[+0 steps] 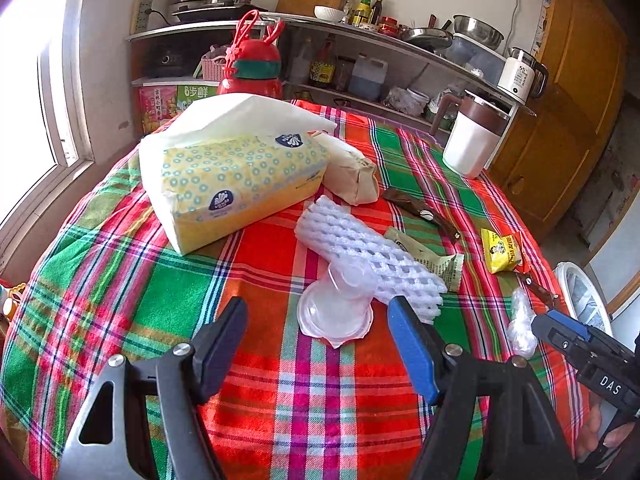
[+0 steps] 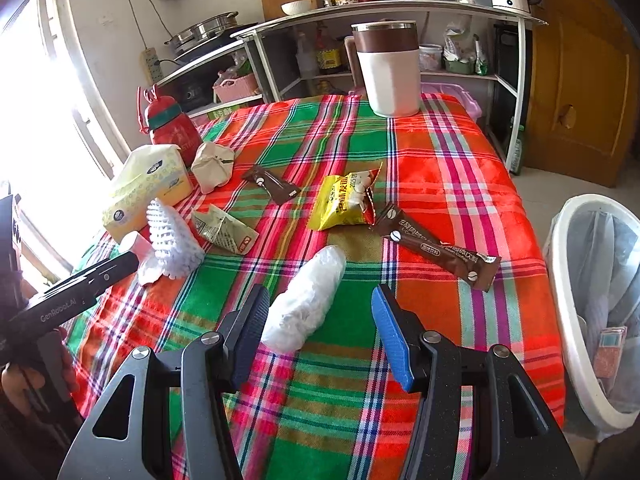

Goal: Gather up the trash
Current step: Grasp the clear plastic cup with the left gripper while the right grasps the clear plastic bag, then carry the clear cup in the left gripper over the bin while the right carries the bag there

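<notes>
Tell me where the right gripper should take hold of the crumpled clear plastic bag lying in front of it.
Grip the plastic bag across its near, wider end, coming from the table's front edge. It lies lengthwise, pointing away between the open right gripper fingers, so closing sideways would probably pinch its narrow width.

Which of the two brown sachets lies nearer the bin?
The longer brown sachet, just right of the yellow packet and toward the bin. The shorter sachet lies farther back, beside the paper bundle.

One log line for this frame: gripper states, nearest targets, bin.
left gripper: open, at clear plastic cup | right gripper: open, around crumpled plastic wrap | trash bin: right of table, lined
</notes>
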`<state>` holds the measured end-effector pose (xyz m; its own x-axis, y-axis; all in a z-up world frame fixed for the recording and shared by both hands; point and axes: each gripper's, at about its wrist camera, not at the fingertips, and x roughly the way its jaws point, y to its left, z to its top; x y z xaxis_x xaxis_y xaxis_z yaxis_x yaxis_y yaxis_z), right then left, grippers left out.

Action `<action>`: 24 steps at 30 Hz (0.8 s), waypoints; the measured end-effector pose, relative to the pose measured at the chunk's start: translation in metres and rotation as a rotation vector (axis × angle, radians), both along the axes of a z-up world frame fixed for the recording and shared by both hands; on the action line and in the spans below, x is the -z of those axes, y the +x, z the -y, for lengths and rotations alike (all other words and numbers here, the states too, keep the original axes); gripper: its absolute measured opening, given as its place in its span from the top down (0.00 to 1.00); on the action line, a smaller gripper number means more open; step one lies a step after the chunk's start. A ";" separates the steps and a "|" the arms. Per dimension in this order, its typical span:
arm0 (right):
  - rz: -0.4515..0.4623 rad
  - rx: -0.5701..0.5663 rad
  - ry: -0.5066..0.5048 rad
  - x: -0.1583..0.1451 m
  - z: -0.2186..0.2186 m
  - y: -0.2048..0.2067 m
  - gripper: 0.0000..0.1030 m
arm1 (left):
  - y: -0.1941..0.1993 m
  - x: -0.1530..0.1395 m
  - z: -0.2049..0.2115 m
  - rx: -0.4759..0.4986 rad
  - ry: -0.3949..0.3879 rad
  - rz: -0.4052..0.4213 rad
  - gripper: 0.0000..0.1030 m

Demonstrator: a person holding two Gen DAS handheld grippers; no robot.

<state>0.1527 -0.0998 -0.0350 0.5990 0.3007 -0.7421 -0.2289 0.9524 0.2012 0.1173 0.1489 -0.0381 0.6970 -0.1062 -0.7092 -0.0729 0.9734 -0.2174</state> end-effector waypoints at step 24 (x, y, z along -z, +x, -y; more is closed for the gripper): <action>-0.023 -0.026 -0.034 0.006 -0.016 0.003 0.76 | 0.014 0.002 0.007 0.032 0.006 0.000 0.66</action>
<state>0.1555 -0.0842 -0.0405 0.5744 0.2903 -0.7654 -0.2493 0.9526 0.1742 0.1315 0.1422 -0.0399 0.6933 -0.1246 -0.7098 -0.0414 0.9764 -0.2118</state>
